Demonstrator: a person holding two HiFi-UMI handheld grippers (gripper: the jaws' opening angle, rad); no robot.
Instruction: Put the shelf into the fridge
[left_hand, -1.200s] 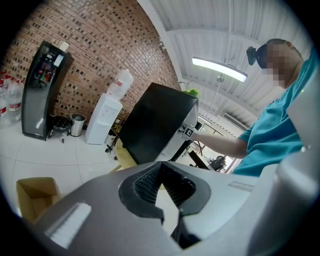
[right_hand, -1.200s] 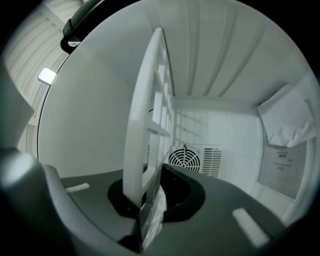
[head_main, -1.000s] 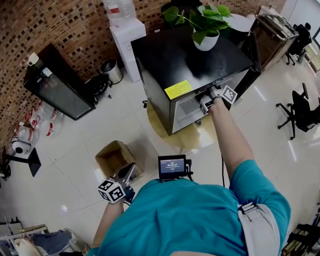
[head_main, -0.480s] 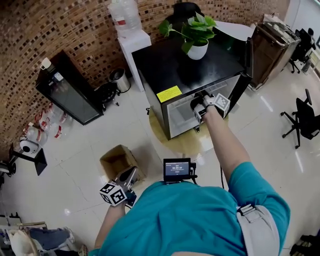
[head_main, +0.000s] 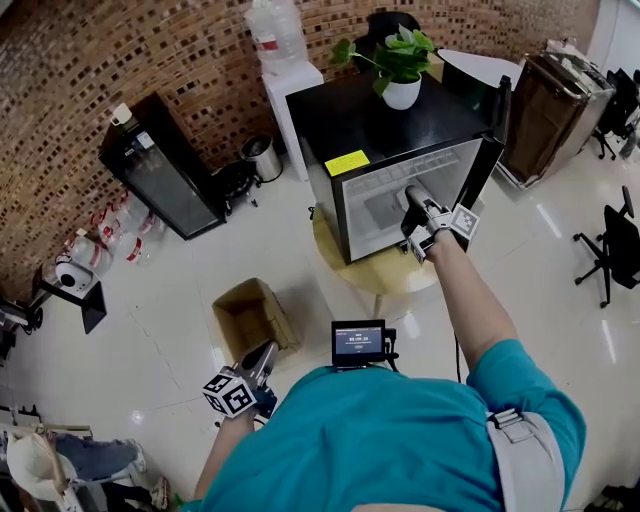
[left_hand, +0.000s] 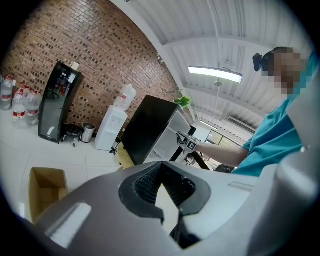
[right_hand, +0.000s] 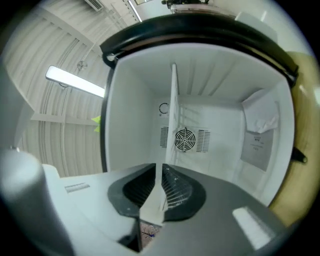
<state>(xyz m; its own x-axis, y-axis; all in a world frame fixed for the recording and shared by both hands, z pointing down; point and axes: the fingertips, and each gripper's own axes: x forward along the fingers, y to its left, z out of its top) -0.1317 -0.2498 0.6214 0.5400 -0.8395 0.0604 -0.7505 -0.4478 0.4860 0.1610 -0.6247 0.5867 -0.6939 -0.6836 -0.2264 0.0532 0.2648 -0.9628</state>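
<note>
Where the right claw (right_hand: 159, 169) pinches it, the shelf (right_hand: 173, 112) juts straight ahead.

The fridge (head_main: 385, 120) sits on a round table (head_main: 380, 278) with a potted plant (head_main: 400, 62) on top. The shelf (right_hand: 172, 115) reaches into its compartment, its near edge in the right claw (head_main: 412, 198). A water dispenser (head_main: 287, 95) stands behind it to the left. A cardboard box (head_main: 250, 318) lies on the floor beside the left claw (head_main: 267, 351).
</note>
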